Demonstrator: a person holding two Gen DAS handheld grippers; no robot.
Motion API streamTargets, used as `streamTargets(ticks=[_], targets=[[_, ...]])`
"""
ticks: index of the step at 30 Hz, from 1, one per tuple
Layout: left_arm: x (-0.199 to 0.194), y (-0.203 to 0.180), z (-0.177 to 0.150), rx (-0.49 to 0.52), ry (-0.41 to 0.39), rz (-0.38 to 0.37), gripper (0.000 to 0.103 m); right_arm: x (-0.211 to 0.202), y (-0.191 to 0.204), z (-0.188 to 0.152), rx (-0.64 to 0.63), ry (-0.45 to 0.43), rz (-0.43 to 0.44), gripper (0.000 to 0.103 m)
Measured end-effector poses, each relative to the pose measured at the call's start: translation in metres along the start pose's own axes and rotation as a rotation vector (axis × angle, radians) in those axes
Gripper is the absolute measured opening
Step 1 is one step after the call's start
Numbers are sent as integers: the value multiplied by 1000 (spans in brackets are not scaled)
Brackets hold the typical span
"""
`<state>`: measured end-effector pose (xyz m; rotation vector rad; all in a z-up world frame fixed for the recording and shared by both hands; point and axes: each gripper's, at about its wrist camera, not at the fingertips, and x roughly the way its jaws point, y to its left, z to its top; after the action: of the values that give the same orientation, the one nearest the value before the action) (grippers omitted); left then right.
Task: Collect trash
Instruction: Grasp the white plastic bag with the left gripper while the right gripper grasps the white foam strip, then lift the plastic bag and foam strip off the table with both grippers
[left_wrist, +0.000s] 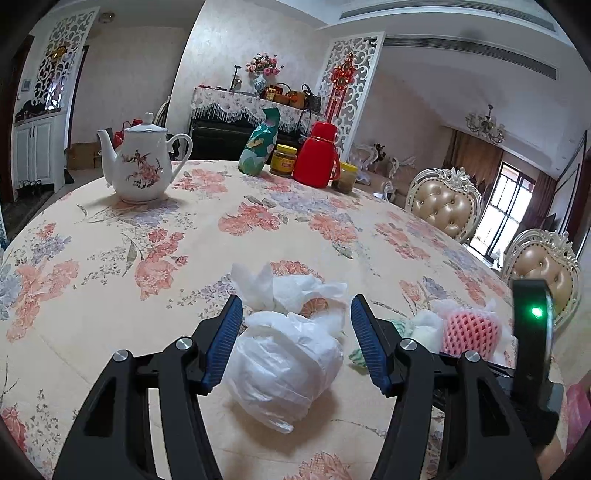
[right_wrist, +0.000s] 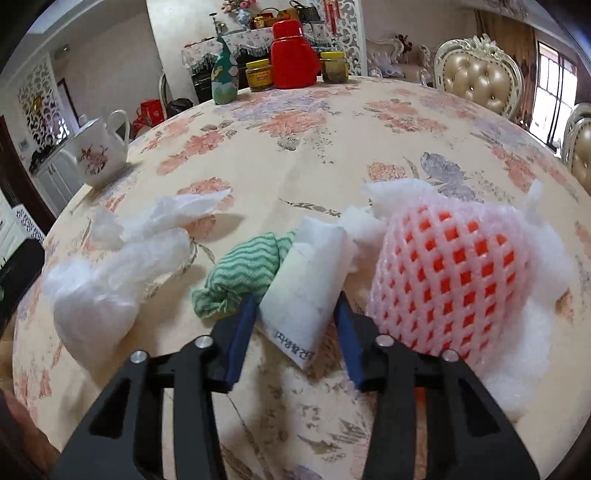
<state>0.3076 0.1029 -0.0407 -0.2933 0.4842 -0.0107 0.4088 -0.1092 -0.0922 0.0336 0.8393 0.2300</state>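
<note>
A crumpled white plastic bag lies on the floral tablecloth between the fingers of my left gripper. The left pad touches it, the right pad stands clear, so the jaws are open. White tissue sits just beyond the bag. My right gripper is shut on a white paper packet with printed text, one pad on each side. A green-and-white wavy cloth lies left of the packet. To its right are a pink foam fruit net and white wadding.
At the far side of the round table stand a flowered teapot, a green bottle, two yellow-lidded jars and a red thermos. Padded chairs line the right edge. The right gripper's body shows a green light.
</note>
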Motion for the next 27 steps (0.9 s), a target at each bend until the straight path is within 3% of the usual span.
streamTargets(ticks=[6, 10, 13, 18, 20, 24, 27], targets=[[4, -1, -2, -12, 40, -27, 58, -49, -33, -29, -2, 0, 43, 23], [17, -4, -7, -8, 129, -38, 58, -74, -53, -49, -1, -8, 24, 22], [25, -6, -14, 11, 166, -11, 66, -87, -70, -59, 22, -23, -8, 22], [33, -4, -17, -8, 195, -1, 68, -104, -83, -70, 66, -49, 23, 22], [33, -3, -17, -9, 196, 0, 63, -111, -82, -74, 63, -62, 41, 22], [35, -9, -18, 38, 210, -12, 37, -124, -75, -81, 42, -83, 75, 22], [26, -20, -19, 95, 173, -30, 25, -137, -71, -88, 21, -110, 80, 22]])
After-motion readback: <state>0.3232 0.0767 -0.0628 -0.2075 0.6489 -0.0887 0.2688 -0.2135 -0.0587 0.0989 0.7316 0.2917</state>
